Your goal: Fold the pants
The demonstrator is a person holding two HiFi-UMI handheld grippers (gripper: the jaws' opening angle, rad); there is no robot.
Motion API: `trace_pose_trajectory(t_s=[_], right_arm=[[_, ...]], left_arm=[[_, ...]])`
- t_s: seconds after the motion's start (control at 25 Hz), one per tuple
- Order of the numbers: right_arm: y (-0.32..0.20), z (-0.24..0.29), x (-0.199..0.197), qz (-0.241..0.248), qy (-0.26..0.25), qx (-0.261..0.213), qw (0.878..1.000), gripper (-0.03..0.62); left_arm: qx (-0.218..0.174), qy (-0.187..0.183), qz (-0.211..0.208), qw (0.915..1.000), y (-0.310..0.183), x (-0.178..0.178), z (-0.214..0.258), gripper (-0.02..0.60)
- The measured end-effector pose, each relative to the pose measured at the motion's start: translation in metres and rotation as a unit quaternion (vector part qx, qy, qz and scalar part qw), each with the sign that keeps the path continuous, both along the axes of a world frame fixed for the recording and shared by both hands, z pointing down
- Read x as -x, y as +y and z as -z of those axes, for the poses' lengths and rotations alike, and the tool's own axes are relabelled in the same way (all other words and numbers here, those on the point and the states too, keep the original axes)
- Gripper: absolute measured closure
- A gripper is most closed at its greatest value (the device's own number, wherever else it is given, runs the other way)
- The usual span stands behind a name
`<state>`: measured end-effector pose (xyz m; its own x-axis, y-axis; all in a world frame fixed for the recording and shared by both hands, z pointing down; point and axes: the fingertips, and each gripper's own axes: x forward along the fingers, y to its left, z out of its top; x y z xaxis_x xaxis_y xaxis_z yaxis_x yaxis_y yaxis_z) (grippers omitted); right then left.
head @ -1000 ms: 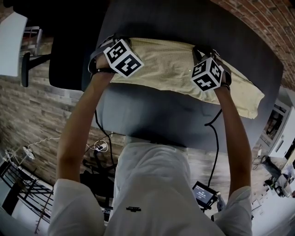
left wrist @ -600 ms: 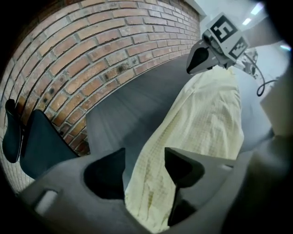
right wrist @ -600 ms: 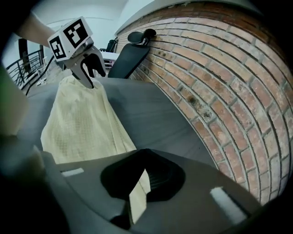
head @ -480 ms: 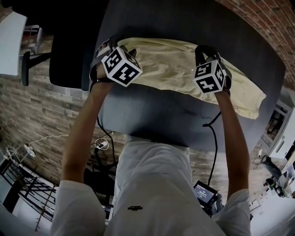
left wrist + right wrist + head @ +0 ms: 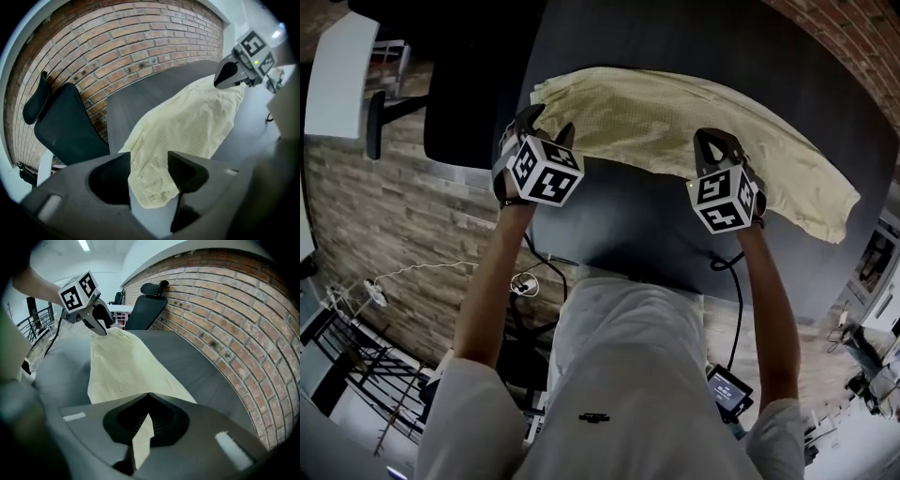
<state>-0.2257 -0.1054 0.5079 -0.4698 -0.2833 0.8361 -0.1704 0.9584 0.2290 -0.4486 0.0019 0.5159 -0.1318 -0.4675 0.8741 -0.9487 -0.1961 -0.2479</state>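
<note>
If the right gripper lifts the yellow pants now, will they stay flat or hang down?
Probably they hang down: the pants show soft wrinkles, so floppy. Likely light too: the right gripper pinches just a thin edge.

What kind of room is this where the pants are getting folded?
Probably an office or workroom: a brick wall runs beside a big dark table where the pants lie, an office chair stands at it, and cables trail over the floor.
</note>
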Motion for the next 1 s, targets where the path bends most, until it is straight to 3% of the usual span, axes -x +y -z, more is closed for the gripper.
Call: trace_pose_trajectory(t_s=[0.36, 0.56, 0.76, 1.0], right_arm=[[0.031, -0.041, -0.028, -0.060, 0.051, 0.057, 0.995, 0.588], [0.063, -0.054, -0.041, -0.059, 0.067, 0.086, 0.992, 0.589], [0.113, -0.056, -0.039, -0.034, 0.071, 0.119, 0.990, 0.589], [0.151, -0.057, -0.037, -0.025, 0.067, 0.126, 0.989, 0.589]], left_arm=[[0.031, -0.011, -0.042, 0.9986, 0.021, -0.011, -0.046, 0.419], [0.042, -0.024, -0.059, 0.9971, 0.029, -0.003, -0.049, 0.428], [0.092, -0.037, -0.079, 0.9919, 0.059, 0.005, -0.051, 0.430], [0.120, -0.033, -0.065, 0.9902, 0.102, 0.006, -0.053, 0.430]])
